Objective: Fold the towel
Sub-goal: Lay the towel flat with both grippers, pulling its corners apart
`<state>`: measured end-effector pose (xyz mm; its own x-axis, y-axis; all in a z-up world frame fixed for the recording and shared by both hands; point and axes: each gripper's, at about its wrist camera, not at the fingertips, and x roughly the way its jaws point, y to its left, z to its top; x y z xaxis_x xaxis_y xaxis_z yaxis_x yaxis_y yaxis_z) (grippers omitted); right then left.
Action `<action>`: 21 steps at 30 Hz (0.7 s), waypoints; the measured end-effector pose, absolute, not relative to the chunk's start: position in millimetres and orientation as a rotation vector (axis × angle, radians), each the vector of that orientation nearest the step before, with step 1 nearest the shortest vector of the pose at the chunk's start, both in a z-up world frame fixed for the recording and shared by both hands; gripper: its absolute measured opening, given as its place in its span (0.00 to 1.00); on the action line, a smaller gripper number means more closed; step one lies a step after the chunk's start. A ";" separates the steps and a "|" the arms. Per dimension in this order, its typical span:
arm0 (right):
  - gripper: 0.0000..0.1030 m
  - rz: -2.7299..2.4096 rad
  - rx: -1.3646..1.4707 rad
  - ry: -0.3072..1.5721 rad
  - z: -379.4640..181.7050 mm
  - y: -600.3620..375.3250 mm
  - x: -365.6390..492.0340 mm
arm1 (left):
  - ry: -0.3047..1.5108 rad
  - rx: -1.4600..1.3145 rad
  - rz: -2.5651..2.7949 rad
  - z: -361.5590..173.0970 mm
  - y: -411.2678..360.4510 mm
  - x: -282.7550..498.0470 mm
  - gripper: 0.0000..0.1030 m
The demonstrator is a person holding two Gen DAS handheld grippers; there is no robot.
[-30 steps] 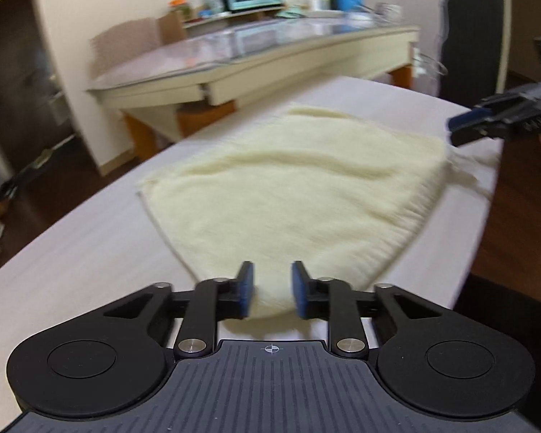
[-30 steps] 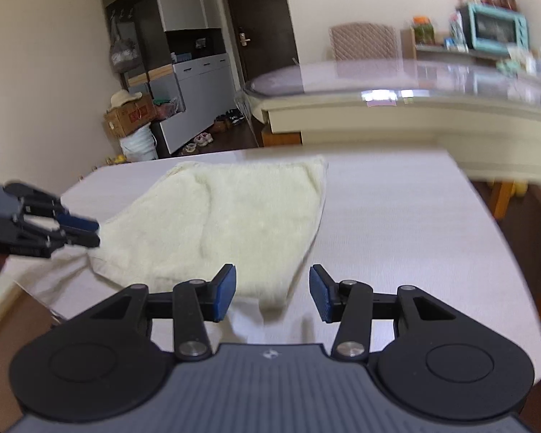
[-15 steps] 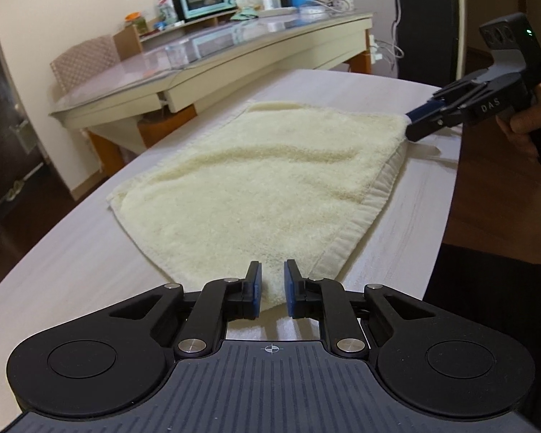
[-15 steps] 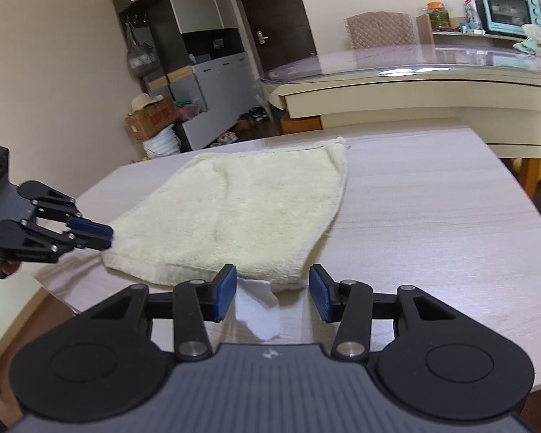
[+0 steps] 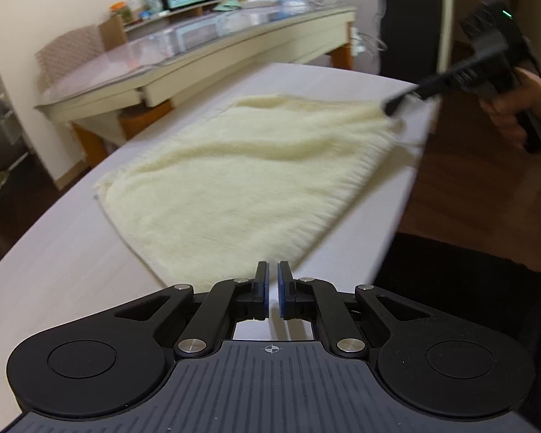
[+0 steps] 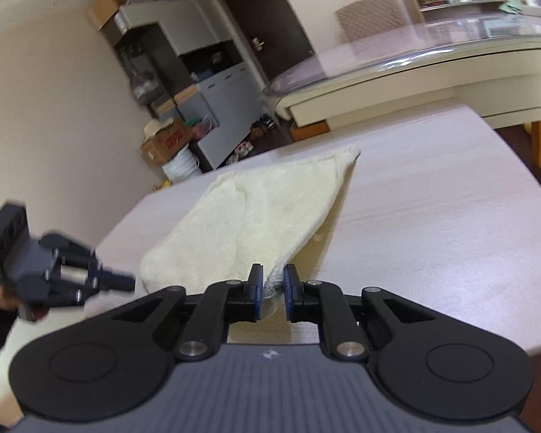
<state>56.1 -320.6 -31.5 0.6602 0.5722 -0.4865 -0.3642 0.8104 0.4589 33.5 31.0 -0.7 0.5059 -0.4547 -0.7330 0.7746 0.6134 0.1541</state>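
Fluffy cream terry towel [image 5: 241, 176], matt pale woodgrain table [image 5: 47, 274]

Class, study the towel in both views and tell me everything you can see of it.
The towel is pale cream terry cloth with a ribbed hem, lying on a light wood-grain table. It appears to be folded over once. The right gripper is shut on one near corner, which is lifted off the table. The left gripper is shut at the other near corner; no cloth shows between its pads. The far edge rests flat.

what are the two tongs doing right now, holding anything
left tongs: closed on the near corner of the towel.
right tongs: just closed, pinching the towel's other near corner, lifting it slightly.
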 end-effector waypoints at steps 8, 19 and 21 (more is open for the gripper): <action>0.13 0.505 0.366 0.666 -40.0 -320.3 61.8 | 0.649 0.590 -0.734 -8.9 31.1 33.3 0.11; 0.13 0.508 0.391 0.656 -35.4 -314.4 71.7 | 0.586 0.706 -0.734 -23.7 14.1 38.6 0.39; 0.13 0.505 0.395 0.661 -37.0 -314.6 74.2 | 0.593 0.712 -0.751 -23.9 16.2 44.7 0.40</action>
<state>74.2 -314.6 -37.0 0.6777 0.5578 -0.4791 -0.3145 0.8088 0.4968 44.7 16.2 -23.9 0.5938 -0.3977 -0.6995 0.7725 0.5249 0.3573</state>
